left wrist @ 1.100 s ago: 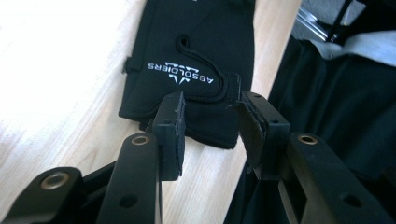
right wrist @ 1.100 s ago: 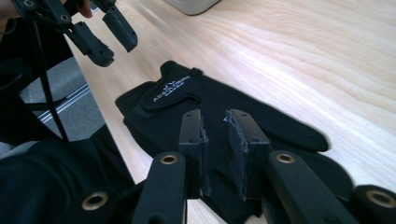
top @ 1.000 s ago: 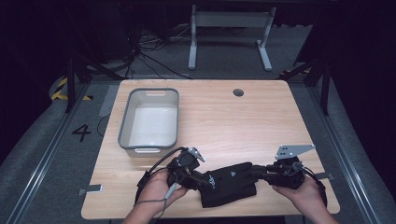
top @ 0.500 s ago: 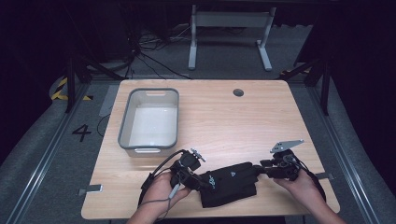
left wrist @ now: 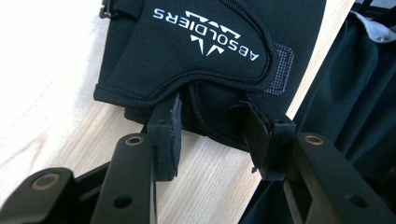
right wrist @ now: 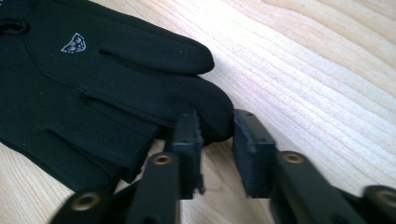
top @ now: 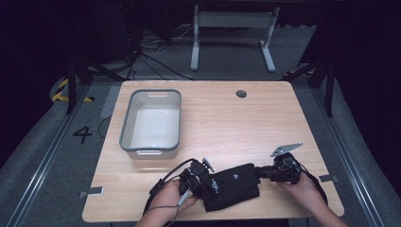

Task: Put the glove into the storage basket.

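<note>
A black glove with a white logo lies flat near the table's front edge. My left gripper is at its cuff end. In the left gripper view the glove reads "ABSOLDIERS", and my left gripper is open with its jaws either side of the cuff's edge. My right gripper is at the glove's finger end. In the right gripper view my right gripper stands open, its jaws straddling one fingertip of the glove low over the wood.
A grey bin with a white, empty inside stands at the table's left. The wooden table has a round cable hole at the back. The glove's near side lies close to the front edge.
My left gripper has slid right and toward the front edge, up to the cuff. My right gripper has shifted slightly left onto the fingertips, and its grey top plate has tilted.
</note>
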The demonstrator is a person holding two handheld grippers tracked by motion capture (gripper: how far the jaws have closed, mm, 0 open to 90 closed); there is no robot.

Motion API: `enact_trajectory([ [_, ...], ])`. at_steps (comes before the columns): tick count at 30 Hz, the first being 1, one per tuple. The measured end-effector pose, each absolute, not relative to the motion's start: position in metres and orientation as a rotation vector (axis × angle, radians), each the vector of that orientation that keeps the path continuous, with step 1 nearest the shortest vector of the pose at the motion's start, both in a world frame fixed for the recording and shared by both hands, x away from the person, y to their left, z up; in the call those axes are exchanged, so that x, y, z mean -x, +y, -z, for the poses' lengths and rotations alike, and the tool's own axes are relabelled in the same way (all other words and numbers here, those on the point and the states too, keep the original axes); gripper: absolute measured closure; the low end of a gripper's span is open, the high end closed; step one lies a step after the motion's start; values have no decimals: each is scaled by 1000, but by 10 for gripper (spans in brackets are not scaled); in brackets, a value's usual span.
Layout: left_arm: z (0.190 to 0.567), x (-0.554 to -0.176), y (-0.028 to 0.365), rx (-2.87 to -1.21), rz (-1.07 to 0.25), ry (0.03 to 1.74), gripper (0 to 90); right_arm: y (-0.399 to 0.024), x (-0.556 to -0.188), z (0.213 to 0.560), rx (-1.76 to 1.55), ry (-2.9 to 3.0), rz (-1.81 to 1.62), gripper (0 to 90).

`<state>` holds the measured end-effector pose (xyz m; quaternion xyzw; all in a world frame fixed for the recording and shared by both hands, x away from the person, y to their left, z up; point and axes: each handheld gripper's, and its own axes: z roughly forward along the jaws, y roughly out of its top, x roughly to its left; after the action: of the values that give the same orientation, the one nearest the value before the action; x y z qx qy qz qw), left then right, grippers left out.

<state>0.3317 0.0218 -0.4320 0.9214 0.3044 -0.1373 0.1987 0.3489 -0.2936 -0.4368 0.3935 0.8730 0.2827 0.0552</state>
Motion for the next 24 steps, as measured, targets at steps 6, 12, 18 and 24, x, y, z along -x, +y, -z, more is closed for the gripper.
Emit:
enact_trajectory([
  [6,434,-333,21,-2582,386,840,582,-295,-347,435,-1176,2641,-849,848],
  [12,434,-339,21,-2575,322,846,611,-293,-344,434,-1169,2617,-816,858],
  [18,432,-349,25,-2572,266,877,620,-296,-340,433,-1192,2604,-826,858],
  [24,429,-342,25,-2568,304,865,615,-297,-336,432,-1185,2602,-830,858],
])
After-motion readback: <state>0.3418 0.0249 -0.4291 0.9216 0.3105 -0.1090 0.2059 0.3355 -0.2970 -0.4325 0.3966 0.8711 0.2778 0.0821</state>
